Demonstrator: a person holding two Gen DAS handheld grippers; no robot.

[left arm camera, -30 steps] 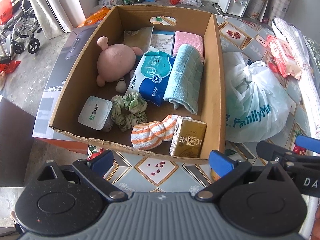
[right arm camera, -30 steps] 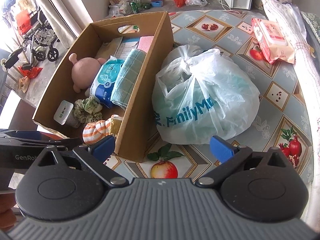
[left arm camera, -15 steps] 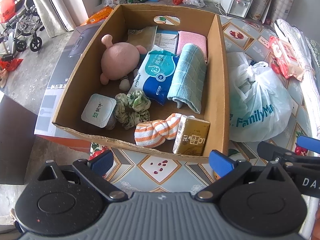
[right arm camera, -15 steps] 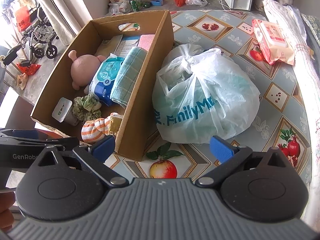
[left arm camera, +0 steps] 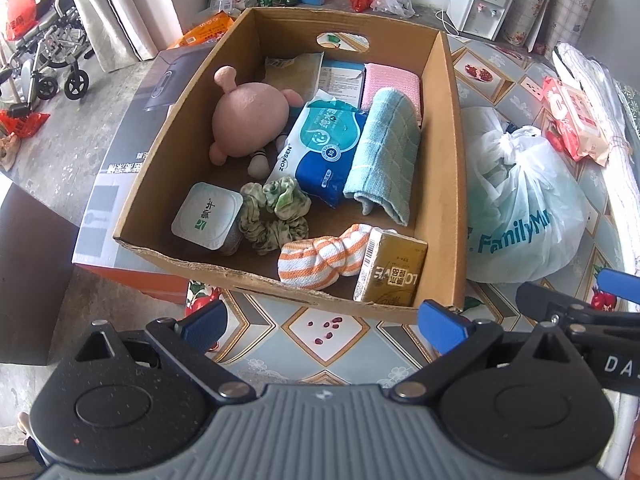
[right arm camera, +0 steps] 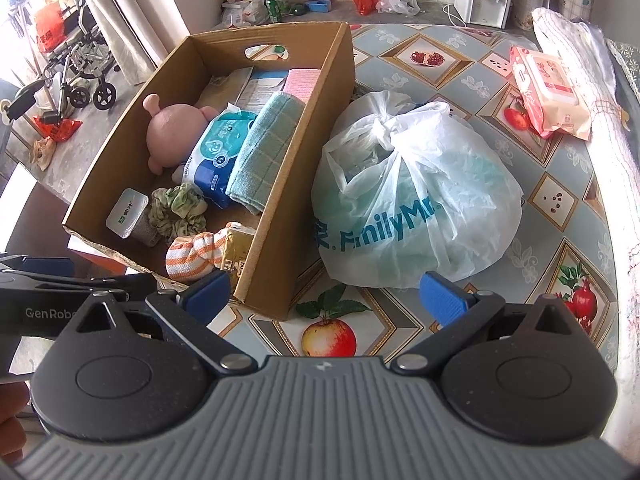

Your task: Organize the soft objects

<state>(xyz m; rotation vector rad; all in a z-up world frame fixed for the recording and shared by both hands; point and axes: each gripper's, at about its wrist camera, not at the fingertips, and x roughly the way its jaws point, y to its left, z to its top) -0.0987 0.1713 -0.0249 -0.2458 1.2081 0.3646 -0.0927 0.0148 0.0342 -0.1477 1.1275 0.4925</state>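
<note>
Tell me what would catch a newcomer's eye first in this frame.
Most likely the open cardboard box on the patterned table, packed with a pink plush toy, a folded teal towel and an orange-striped sock bundle. Just right of the box sits a knotted white FamilyMart bag. Both grippers, left and right, hover open and empty at the table's near edge.

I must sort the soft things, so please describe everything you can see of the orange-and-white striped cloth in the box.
The striped cloth is a soft knit, orange and white, twisted into a knotted bundle. It lies on the floor of the cardboard box, near the front wall, its right end against the gold carton. The green scrunchie lies just behind it. Neither gripper touches it.
</note>
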